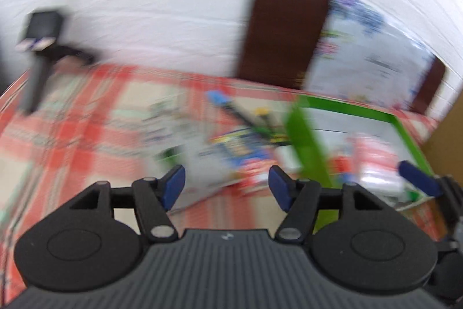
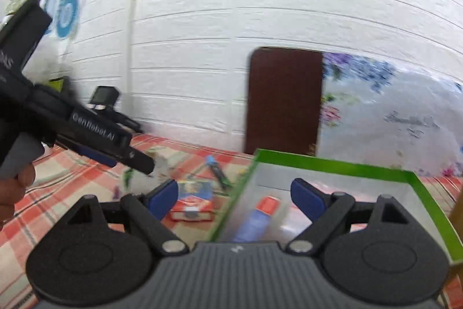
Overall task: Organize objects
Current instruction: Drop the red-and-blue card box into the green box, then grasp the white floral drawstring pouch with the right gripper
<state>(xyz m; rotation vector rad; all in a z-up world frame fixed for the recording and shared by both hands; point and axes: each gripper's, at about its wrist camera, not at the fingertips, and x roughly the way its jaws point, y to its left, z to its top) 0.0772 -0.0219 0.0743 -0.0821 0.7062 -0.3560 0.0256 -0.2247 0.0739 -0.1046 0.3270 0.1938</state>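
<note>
Objects for sorting lie partly on a red checked cloth (image 2: 72,178) and partly in a green-rimmed tray (image 2: 332,162). Motion blur in the left wrist view reduces the loose items ahead of the left gripper (image 1: 227,187) to coloured smears; only a blue-capped pen (image 1: 220,100) can be told. Its jaws stand apart with nothing between the blue pads. The right gripper (image 2: 235,197) straddles the tray's near-left rim, jaws wide and empty; its left finger hides part of a red and blue packet (image 2: 192,203) on the cloth, and a blue tube with a red cap (image 2: 256,217) lies in the tray between the fingers. Left of it, the other gripper's body crosses the view, a hand (image 2: 13,190) cut off at the frame edge. Beyond stand a dark brown board (image 2: 283,100) and a floral fabric (image 2: 390,118), blurred.
</note>
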